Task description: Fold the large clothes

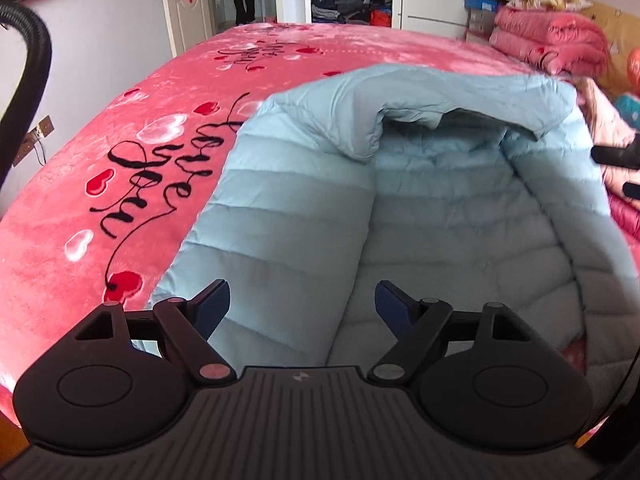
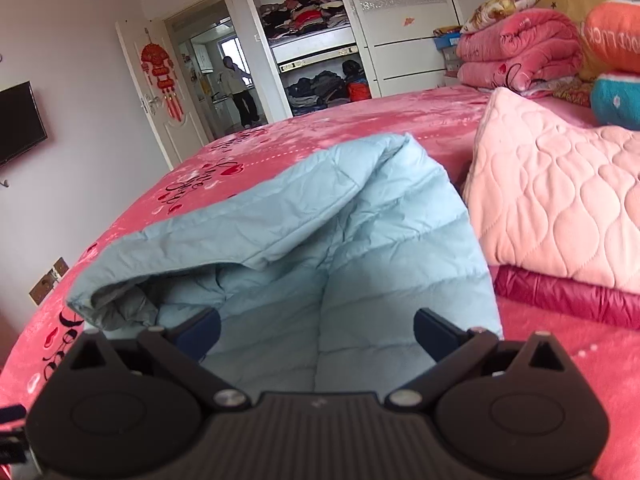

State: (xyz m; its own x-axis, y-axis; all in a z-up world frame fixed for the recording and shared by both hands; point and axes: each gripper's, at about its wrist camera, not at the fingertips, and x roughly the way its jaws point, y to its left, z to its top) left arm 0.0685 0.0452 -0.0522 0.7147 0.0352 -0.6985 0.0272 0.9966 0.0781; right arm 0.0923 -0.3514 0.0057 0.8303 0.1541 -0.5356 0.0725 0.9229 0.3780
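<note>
Open wardrobe (image 2: 316,40) shelves hold clothes; both hand-held grippers (image 1: 302,306) (image 2: 316,334) spread over jacket (image 1: 400,208).

Pale blue quilted down jacket (image 1: 400,184), stitched in horizontal bands, greyer on its lining; pink-red plush bed blanket (image 1: 100,184) printed with red and white hearts and black cursive lettering; light pink quilted pad (image 2: 560,208) with wavy scale-pattern stitching; dark crimson shiny padded garment (image 2: 560,296) beneath it; folded pink floral quilts (image 2: 520,52); orange cushion (image 2: 612,36); turquoise cushion (image 2: 616,100); black grippers with dark blue finger pads (image 1: 212,304)
</note>
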